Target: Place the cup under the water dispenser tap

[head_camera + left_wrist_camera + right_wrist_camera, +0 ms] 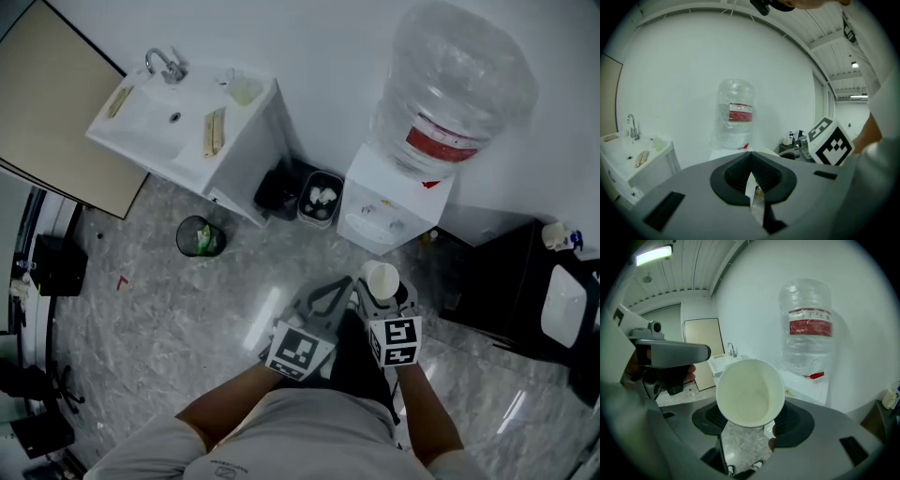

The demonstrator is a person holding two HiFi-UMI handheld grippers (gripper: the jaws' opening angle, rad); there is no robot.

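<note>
A white paper cup [381, 277] sits upright in my right gripper [383, 292], which is shut on its lower wall. In the right gripper view the empty cup [750, 392] fills the middle, its mouth towards the camera. The water dispenser [392, 201] stands against the wall just ahead, with a clear bottle [452, 86] on top and its taps [380, 212] on the front; the cup is short of them, over the floor. My left gripper [326, 296] hangs beside the cup, its pads [757, 174] pressed together and holding nothing.
A white sink unit [178, 120] stands at the left wall. Between it and the dispenser sit a small grey bin [320, 199] and a dark bag. A round green-lined bin [200, 236] is on the marble floor. A black cabinet [497, 281] is at the right.
</note>
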